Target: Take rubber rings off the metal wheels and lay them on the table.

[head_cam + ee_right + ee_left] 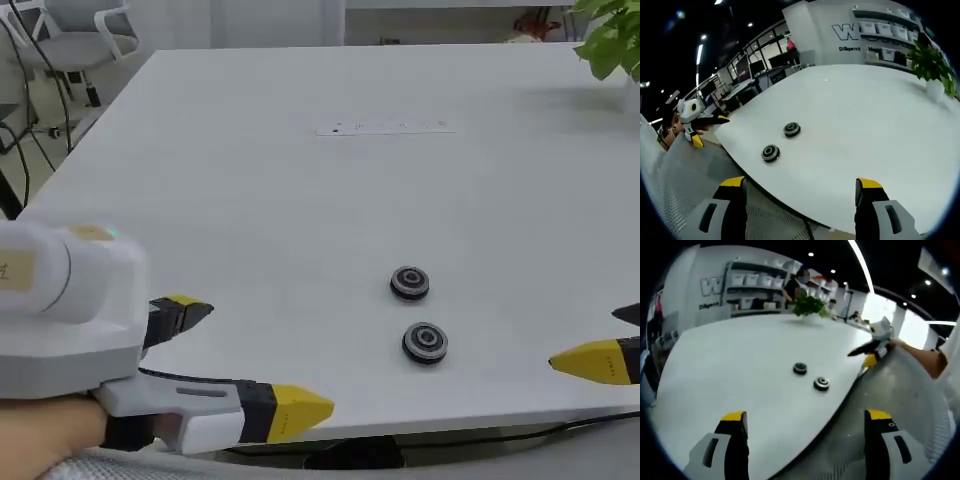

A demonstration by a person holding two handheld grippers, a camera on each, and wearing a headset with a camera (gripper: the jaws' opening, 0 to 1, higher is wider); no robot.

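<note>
Judging by how things lie, nothing of the job is done yet. Both metal wheels sit on the table [250, 180] toward 4 o'clock in the head view, the far wheel [409, 283] and, at its 5 o'clock and just beside it, the near wheel [425, 342]. Each seems to wear its dark band, and I see no loose rubber rings lying anywhere, so I reckon both are left to strip.

My left tongs [245, 360] hang at 8 o'clock over the near table edge, jaws spread wide and holding nothing. My right tongs [610, 340] come in at 4 o'clock, likewise released and bare. Both are well apart from the wheels.

The right tongs are cut off by the picture's edge. The wheels are too small for me to tell where rubber ends and metal begins.
</note>
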